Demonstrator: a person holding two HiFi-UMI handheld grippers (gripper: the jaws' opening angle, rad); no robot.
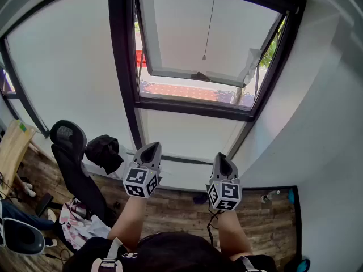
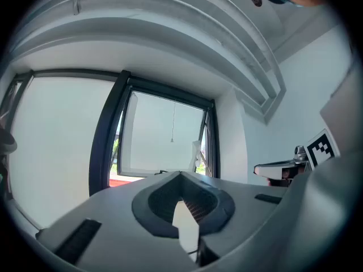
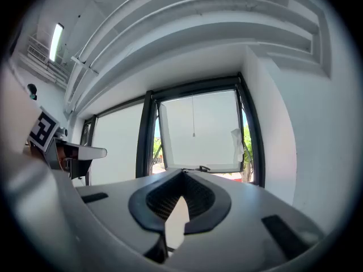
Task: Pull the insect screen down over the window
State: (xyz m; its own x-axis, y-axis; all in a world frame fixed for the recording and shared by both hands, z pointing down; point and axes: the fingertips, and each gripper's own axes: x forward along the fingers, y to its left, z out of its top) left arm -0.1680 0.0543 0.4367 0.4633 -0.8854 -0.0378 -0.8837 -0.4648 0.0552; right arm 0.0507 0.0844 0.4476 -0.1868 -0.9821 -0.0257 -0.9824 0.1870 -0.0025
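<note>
Both pressed together and empty, the left hand-held gripper (image 1: 152,147) and right hand-held gripper (image 1: 222,158) face the window (image 1: 121,67), and should next reach the cord (image 1: 209,30) at twelve o'clock.

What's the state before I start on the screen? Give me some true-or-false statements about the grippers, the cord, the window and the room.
1. The left gripper and the right gripper are both shut and empty. True.
2. The pull cord hangs down in the window opening. True.
3. The left gripper grips the pull cord. False: the cord hangs free, and both grippers are held well short of it.
4. The window sash is swung open outward. True.
5. The office chair stands to the right of the window in the head view. False: it stands on the left, beside the left gripper.
</note>
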